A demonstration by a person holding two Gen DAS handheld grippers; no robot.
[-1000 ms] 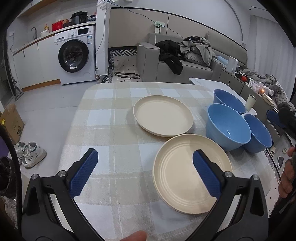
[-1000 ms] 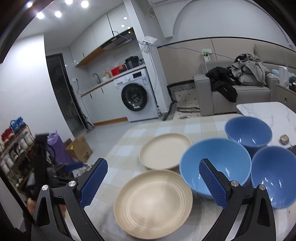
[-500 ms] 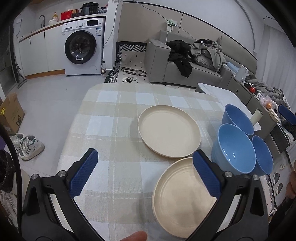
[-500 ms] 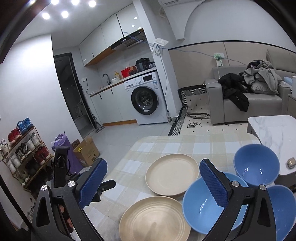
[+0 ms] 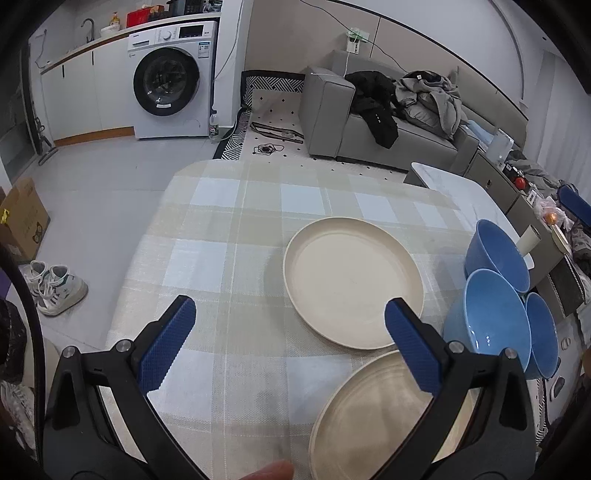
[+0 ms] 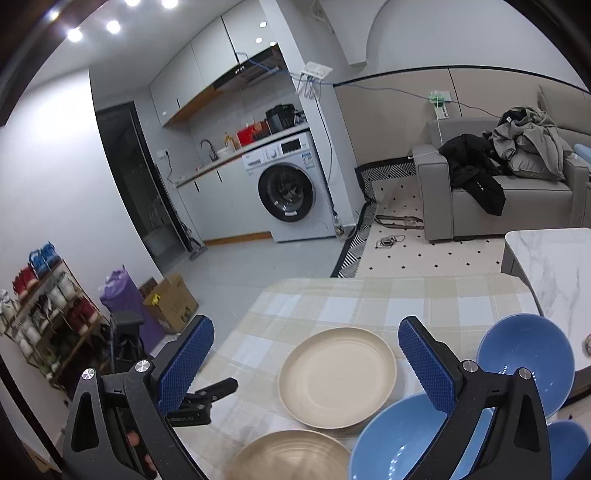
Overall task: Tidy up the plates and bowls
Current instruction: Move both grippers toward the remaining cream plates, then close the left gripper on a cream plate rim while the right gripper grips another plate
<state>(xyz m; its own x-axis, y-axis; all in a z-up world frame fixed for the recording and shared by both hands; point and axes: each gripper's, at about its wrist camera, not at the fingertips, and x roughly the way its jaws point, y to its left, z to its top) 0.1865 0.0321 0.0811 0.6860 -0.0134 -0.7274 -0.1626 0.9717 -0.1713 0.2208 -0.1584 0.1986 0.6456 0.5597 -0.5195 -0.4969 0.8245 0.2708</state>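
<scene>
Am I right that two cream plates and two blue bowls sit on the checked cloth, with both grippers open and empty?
Not quite: there are three blue bowls, not two. The left wrist view shows the far bowl, the middle bowl and the near bowl clustered right of the two plates. Both grippers are open and empty.

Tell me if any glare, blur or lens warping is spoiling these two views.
Left wrist view: sharp, strong fisheye bending at the edges, small highlights inside the middle blue bowl. Right wrist view: ceiling lights flare top left, and the near plate at the bottom edge is blurred.
</scene>
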